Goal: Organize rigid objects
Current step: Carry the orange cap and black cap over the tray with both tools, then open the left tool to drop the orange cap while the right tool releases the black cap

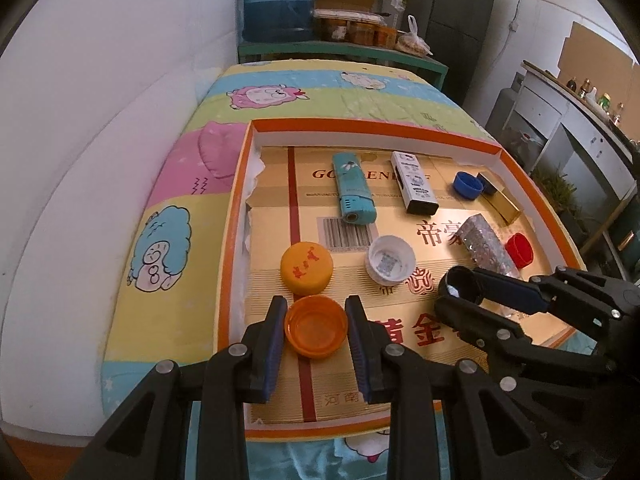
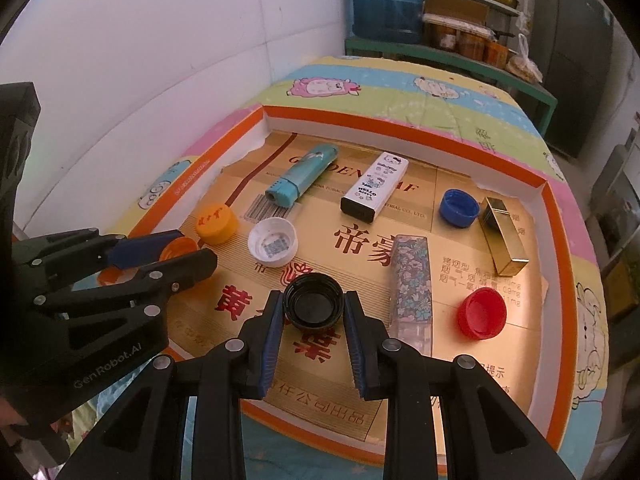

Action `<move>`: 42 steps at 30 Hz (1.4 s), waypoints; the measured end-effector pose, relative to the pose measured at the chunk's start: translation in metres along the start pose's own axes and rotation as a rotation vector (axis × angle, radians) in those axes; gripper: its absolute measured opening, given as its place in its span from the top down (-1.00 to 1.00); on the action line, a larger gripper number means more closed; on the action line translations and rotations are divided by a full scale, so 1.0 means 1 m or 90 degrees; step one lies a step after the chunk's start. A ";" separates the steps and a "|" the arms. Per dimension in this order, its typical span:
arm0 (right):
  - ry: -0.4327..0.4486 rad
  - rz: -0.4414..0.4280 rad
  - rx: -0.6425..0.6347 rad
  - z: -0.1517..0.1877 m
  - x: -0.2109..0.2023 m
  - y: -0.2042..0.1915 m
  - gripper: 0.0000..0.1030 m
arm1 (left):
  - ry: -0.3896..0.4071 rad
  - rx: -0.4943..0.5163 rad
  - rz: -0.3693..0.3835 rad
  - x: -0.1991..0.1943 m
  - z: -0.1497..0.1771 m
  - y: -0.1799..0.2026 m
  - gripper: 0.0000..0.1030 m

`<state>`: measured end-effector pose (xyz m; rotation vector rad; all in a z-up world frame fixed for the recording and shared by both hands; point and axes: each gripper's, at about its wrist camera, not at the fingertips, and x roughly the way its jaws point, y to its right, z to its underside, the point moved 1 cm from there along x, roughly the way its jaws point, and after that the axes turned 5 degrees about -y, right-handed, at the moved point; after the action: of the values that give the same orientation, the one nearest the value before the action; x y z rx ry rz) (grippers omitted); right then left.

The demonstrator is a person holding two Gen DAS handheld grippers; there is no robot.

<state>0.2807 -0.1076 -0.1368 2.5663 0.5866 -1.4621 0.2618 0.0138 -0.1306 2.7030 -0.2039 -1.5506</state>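
Six bottle caps and four small boxes sit in the orange tray (image 2: 404, 126): the left gripper (image 1: 316, 322) clamps the orange cap (image 1: 316, 330), the right gripper (image 2: 314, 312) the black cap (image 2: 314, 306), whose hollow inside only the right view shows.

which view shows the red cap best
The right wrist view: the red cap lies fully visible, open side up. In the left wrist view the red cap is partly hidden behind the floral lighter.

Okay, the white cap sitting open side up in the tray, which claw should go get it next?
Neither is free: left claw holds the orange cap, right claw the black cap. Once emptied, probably either; the white cap lies between them.
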 end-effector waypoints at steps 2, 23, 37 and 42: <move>-0.003 0.000 0.000 0.001 0.001 0.001 0.41 | 0.000 0.002 0.001 0.000 0.000 0.001 0.41; 0.014 0.011 -0.009 0.005 -0.004 -0.002 0.27 | 0.026 0.002 0.014 -0.011 0.005 0.002 0.20; 0.054 0.038 0.038 0.019 -0.036 0.005 0.27 | 0.059 -0.015 0.023 -0.036 0.011 0.006 0.20; 0.065 0.041 0.064 0.028 -0.048 0.008 0.27 | 0.069 -0.017 0.030 -0.047 0.017 0.011 0.20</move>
<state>0.2396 -0.1359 -0.1109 2.7235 0.4488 -1.3809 0.2232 0.0093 -0.0981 2.7315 -0.2401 -1.3802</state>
